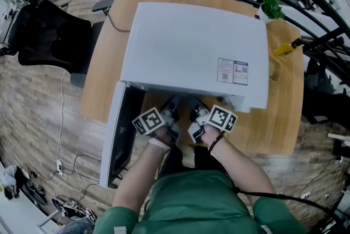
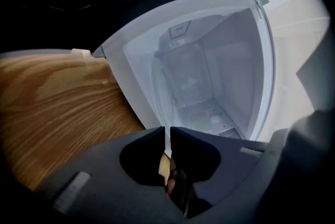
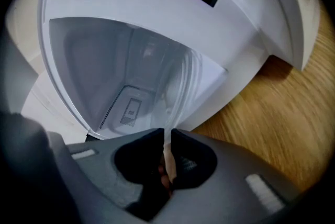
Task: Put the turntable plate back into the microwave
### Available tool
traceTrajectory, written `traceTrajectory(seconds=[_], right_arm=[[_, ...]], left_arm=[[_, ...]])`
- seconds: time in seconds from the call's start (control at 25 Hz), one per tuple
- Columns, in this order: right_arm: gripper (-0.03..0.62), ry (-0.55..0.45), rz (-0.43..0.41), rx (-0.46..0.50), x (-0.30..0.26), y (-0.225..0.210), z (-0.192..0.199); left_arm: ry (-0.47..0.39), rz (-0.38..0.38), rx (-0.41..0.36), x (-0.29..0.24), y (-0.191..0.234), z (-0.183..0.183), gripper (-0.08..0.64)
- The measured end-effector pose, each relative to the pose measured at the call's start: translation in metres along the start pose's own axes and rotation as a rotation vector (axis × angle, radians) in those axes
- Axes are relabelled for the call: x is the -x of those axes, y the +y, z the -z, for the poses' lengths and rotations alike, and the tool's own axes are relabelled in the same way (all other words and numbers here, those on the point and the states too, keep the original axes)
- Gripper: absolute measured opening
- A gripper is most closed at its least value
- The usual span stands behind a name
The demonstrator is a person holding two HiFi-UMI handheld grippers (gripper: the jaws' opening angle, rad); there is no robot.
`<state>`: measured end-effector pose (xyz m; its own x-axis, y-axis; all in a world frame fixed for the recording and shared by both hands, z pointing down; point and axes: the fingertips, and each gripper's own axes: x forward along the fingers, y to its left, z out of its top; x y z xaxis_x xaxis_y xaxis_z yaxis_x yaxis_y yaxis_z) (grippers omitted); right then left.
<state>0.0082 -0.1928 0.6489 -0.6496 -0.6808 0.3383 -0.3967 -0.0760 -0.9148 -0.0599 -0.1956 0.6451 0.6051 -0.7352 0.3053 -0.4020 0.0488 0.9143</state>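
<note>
**A:** head view: one microwave [image 1: 191,47], door [image 1: 116,134] hanging open, left gripper [image 1: 170,113] and right gripper [image 1: 197,115] side by side at its mouth; why two?

**B:** left gripper view: its fingers [image 2: 141,155] pinch the rim of the one glass turntable plate [image 2: 180,79]; the glass reaches ahead of them into the cavity; right gripper view: same pinch, further along the rim; I'd guess two grips keep slippery glass steady.
</note>
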Motion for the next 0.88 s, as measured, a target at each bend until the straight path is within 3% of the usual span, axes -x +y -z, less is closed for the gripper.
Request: traceTrajectory(seconds=[0.24,0.64,0.88], right_arm=[[0.043,-0.025,0.004,-0.006,-0.006,0.001,-0.01],[0.043,0.014,-0.008,0.019,-0.005,0.001,0.002],[0.043,0.033,-0.008,0.059,0.002,0.006,0.009]], left_arm=[[-0.008,0.001,-0.003,-0.009,-0.003,-0.009,0.04],[-0.022,-0.014,0.02,0.001,0.006,-0.005,0.04],[0.011,-0.018,-0.034,0.013,0.002,0.005,0.04]])
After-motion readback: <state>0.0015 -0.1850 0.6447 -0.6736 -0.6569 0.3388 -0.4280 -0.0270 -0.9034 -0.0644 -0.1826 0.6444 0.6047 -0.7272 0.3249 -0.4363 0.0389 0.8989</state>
